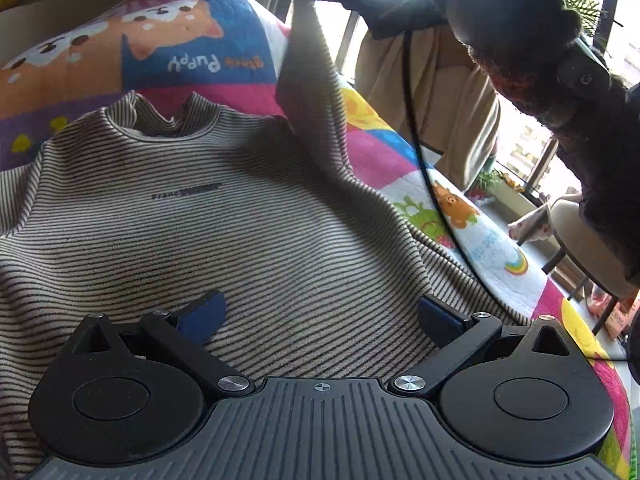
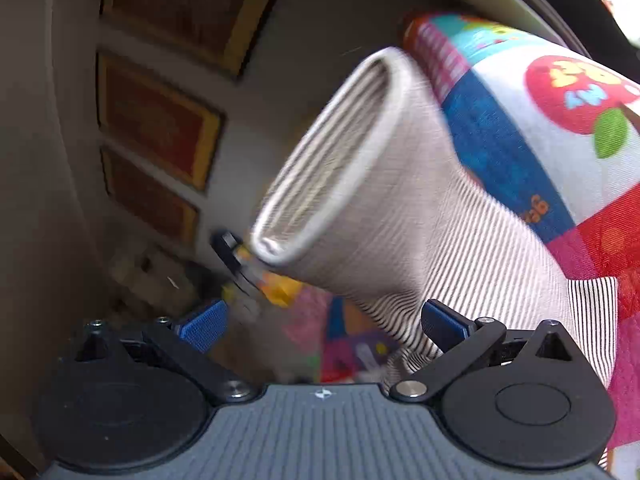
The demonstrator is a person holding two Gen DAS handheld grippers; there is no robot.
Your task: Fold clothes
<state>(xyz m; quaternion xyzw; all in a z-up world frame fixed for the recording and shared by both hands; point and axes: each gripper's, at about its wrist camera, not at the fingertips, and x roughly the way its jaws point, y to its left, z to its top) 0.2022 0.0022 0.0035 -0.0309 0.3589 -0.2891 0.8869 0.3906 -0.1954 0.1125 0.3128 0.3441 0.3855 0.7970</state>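
Left gripper (image 1: 320,316): jaws spread wide, nothing between the blue pads (image 1: 202,316). It hangs over the lower chest of the striped sweater (image 1: 224,216), which lies flat and face up on the cartoon quilt (image 1: 192,48). Sweater's long axis runs straight ahead of the claw: hem end under the claw body, collar (image 1: 176,114) at the far end, pointing away. Small dark chest print sits ahead and slightly left of the claw centre. Ahead-right, one sleeve (image 1: 304,64) rises steeply off the shoulder, up and out of frame top. Black cable (image 1: 424,160) crosses further right of it.

Right gripper (image 2: 324,322): jaws also wide, gripping nothing. Striped sleeve (image 2: 400,216) passes just in front of the right pad (image 2: 444,326); contact with that pad can't be confirmed, frame is motion-blurred. Sleeve's long axis goes diagonal, from low-right by the claw up and left, with the open cuff (image 2: 332,156) facing up-left, away from the claw. Quilt (image 2: 540,128) is right of and behind the sleeve. Panelled wall (image 2: 156,120) sits left.
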